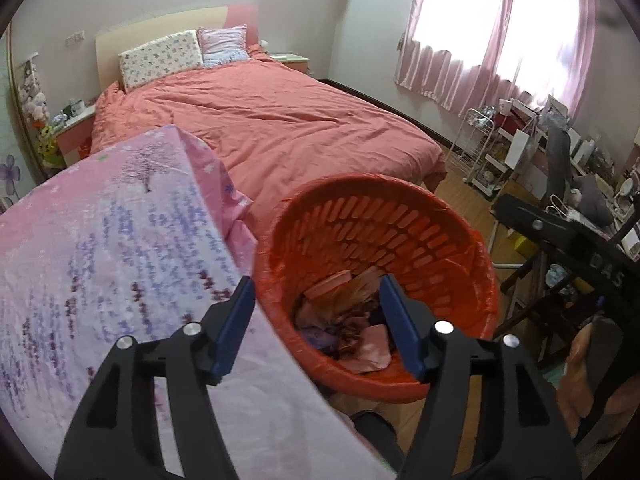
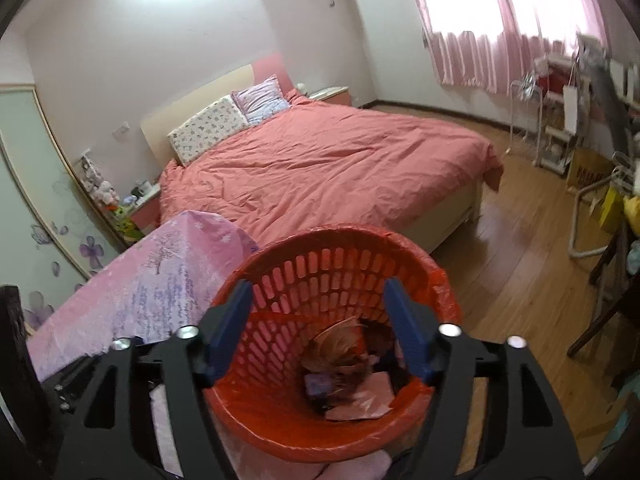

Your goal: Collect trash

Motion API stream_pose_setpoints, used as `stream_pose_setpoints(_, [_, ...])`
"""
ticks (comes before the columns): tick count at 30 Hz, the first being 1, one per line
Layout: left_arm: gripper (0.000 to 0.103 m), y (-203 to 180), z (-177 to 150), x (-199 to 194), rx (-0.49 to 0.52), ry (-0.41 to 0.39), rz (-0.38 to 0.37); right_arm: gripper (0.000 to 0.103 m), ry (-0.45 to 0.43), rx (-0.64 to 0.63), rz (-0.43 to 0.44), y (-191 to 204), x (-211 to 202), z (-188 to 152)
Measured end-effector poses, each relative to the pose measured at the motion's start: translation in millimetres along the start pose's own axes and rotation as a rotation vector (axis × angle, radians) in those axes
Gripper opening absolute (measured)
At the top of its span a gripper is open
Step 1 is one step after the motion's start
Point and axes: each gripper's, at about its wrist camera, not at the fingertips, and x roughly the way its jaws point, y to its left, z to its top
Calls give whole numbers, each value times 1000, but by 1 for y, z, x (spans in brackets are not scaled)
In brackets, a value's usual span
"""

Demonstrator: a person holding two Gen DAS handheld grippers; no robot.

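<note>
Trash (image 2: pixel 348 372) heaped indistinctly in red basket (image 2: pixel 280 428), both grippers' jaws wide open, empty.

A light brown wooden plank floor (image 2: pixel 516 276) is carrying the room's furniture. A wide bed (image 2: pixel 456 216) with a cream base is standing on it, and a salmon-pink wrinkled duvet (image 1: pixel 276 128) is lying spread across the mattress. At the head end, a white flower-printed rectangular pillow (image 1: pixel 162 58) and a lilac frilled cushion (image 1: pixel 223 46) are leaning side by side against the cream headboard. Near the bed's foot, a surface draped in a pink cloth with purple tree print (image 1: pixel 116 240) is sitting just beside a round red perforated plastic basket (image 2: pixel 340 264). Crumpled paper and wrapper scraps (image 2: pixel 352 376) are lying in the basket's bottom.
</note>
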Motion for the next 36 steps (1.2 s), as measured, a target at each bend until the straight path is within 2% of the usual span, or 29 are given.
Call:
stream_pose_setpoints(1, [69, 3, -2, -5, 0, -13, 16, 77, -14, -12, -15, 2, -4, -1])
stream_pose_setpoints(2, [74, 8, -4, -11, -1, -30, 34, 81, -27, -27, -34, 5, -9, -2])
stream_pose_setpoints(3, [76, 13, -7, -20, -4, -49, 53, 90, -40, -42, -55, 10, -15, -3])
stream_pose_setpoints(6, [87, 24, -15, -45, -1, -94, 109, 98, -101, -74, -102, 18, -33, -5])
stream_pose_setpoints(11, [99, 43, -36, -97, 12, -194, 228, 101, -206, -166, -195, 42, -64, -13])
stream_pose_setpoints(14, [99, 55, -52, -125, 10, -231, 308, 101, -227, -236, -240, 57, -82, -26])
stream_pose_setpoints(19, [99, 75, -84, -168, -41, -268, 353, 101, -235, -270, -221, 72, -104, -47])
stream_pose_setpoints(25, [99, 94, -129, -207, -93, -288, 412, 101, -349, -291, -282, 95, -136, -78])
stream_pose_setpoints(29, [99, 107, -160, -229, -175, -314, 436, 101, -414, -259, -296, 102, -153, -98])
stream_pose_setpoints(31, [99, 111, -172, -239, -209, -331, 446, 101, -411, -234, -270, 102, -158, -107])
stream_pose_setpoints(36, [99, 110, -194, -255, -231, -354, 498, 101, -324, -173, -219, 98, -161, -118])
